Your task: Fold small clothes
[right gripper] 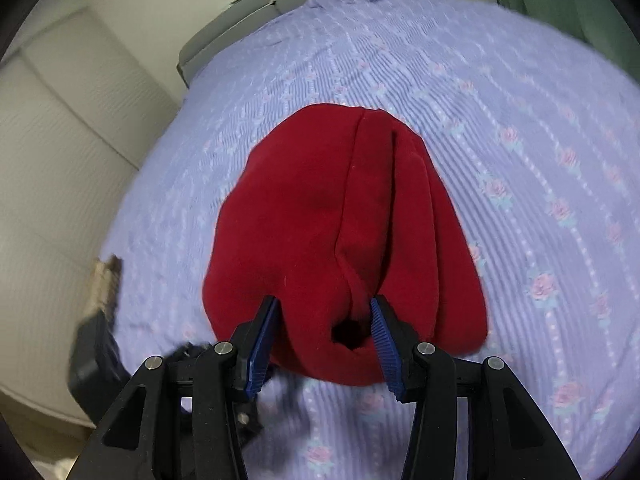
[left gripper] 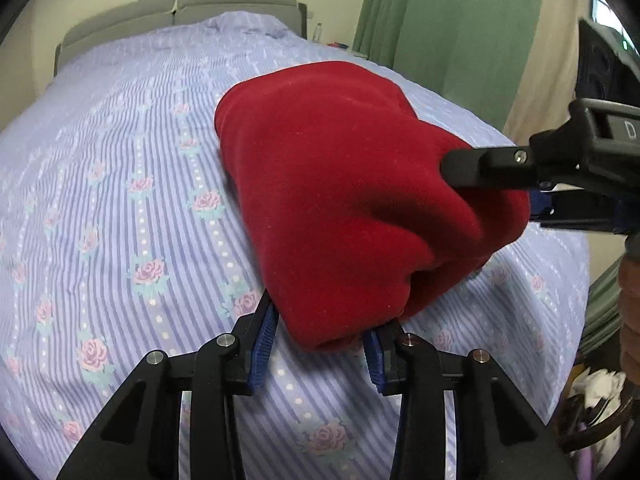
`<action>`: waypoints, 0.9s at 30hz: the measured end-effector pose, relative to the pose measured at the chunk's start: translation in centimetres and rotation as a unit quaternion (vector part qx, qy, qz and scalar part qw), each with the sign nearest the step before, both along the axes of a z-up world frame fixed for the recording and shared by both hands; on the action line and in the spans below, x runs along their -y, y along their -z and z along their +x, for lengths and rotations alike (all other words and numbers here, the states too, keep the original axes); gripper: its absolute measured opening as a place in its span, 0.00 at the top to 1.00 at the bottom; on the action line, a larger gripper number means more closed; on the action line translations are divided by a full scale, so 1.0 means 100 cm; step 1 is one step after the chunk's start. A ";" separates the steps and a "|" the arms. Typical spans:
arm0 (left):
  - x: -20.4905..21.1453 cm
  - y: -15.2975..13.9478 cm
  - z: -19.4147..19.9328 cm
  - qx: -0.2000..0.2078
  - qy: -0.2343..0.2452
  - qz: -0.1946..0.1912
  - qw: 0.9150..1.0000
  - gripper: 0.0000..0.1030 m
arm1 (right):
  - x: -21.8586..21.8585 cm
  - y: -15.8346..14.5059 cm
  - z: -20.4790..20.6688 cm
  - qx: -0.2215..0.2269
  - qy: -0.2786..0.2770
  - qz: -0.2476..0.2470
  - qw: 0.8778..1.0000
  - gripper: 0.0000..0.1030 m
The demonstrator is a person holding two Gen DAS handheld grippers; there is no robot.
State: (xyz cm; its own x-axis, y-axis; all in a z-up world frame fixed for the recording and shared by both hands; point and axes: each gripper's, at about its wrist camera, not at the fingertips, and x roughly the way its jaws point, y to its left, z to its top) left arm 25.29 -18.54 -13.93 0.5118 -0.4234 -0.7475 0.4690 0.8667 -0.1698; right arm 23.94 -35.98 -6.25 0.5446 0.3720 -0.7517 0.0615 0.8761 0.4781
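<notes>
Red fleece, a small garment (left gripper: 344, 200) already doubled into a thick bundle, lies on the bed (left gripper: 132, 184), whose lilac striped sheet is printed with roses. The garment sits near the middle of the sheet, its near end bunched up where both tools meet it.

The left claw (left gripper: 320, 336) has its blue pads on either side of the bundle's near corner. The fabric fills the gap and both pads appear to touch it, so it reads as pinching that corner, most likely to anchor or lift the edge for the next fold.

The right claw (right gripper: 326, 332) straddles another part of the same end, where a rolled layer leaves a small dark opening. Its jaws stand partly spread with fleece between them. The right-hand pad lies against the cloth; the left-hand one is at the fold's surface, and a firm grip cannot be told from these views. In the left wrist view one black finger of this tool rests on top of the bundle from the right, which suggests it is pressing the layers down or taking a matching hold.

Holding two points along one edge would keep the thick layers aligned, since soft fleece like this tends to slump and unroll.
</notes>
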 end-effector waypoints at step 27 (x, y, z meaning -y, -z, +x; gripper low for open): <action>-0.001 -0.005 -0.008 -0.057 -0.060 0.004 0.997 0.65 | -0.002 -0.001 -0.019 0.088 -0.052 -0.245 0.964 0.78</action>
